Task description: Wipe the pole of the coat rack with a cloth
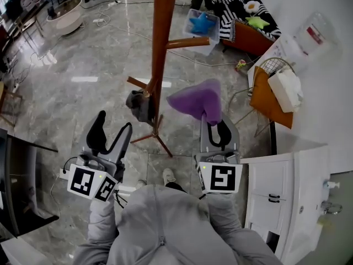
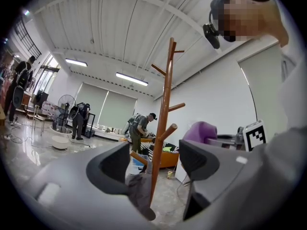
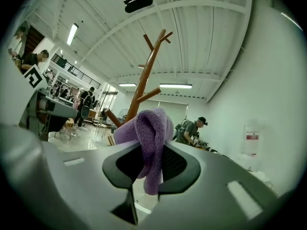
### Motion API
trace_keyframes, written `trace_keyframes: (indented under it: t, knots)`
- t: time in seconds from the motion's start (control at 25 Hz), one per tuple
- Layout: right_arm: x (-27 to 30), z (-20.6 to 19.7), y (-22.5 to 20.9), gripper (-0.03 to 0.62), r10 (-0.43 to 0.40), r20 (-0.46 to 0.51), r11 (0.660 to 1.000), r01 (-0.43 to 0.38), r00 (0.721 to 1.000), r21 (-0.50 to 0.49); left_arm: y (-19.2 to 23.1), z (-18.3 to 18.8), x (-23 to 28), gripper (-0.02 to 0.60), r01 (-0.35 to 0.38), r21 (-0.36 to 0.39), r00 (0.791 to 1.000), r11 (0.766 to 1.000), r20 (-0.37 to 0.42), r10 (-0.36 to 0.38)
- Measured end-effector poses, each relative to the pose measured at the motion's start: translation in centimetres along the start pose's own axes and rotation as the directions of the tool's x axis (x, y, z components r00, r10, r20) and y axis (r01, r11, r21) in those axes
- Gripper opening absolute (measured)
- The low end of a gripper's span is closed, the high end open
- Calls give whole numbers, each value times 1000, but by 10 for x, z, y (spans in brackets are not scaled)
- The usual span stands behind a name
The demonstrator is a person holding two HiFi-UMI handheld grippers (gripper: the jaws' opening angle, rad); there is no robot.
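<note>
The brown wooden coat rack pole [image 1: 161, 43] rises from the floor in front of me, with pegs sticking out and a grey garment [image 1: 139, 105] hanging low on it. My right gripper [image 1: 214, 125] is shut on a purple cloth [image 1: 199, 101], held just right of the pole and apart from it. In the right gripper view the cloth [image 3: 149, 143] bunches between the jaws, with the pole [image 3: 144, 83] behind it. My left gripper [image 1: 111, 134] stands open and empty, left of the pole; the pole [image 2: 162, 128] shows between its jaws in the left gripper view.
The rack's legs [image 1: 157, 138] spread on the grey marble floor. A white cabinet [image 1: 281, 189] stands at my right, with an orange chair [image 1: 267, 95] and a wire basket beyond it. Cables [image 1: 138, 37] trail over the floor. People stand further back in the room.
</note>
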State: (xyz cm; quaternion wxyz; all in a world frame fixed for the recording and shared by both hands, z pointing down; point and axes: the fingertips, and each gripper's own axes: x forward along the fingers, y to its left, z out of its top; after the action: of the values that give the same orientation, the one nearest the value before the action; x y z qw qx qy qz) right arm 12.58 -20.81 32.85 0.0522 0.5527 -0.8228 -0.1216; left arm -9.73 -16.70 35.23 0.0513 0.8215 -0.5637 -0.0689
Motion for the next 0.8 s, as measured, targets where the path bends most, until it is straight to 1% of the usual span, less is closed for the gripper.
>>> trace_keyframes:
  t: [0.2,0.36,0.52,0.8]
  knots:
    - [-12,8,-4,69,-47,19,997,46,999,61,3,5,-7,348,23,4,1000,1000,11,-23]
    - [-21,15,-1,69,-68,18,996,67,998,62,4,9,-11,348,41,5,999,999,19,-41]
    - [-29,17,1,69,-83,22,993,80,996,91,3,14,-15,348,60,9,998,998,28,-60]
    - [-38,22,4,67,-113,28,991,110,993,74,0,18,-17,348,94,12,995,995,37,-95]
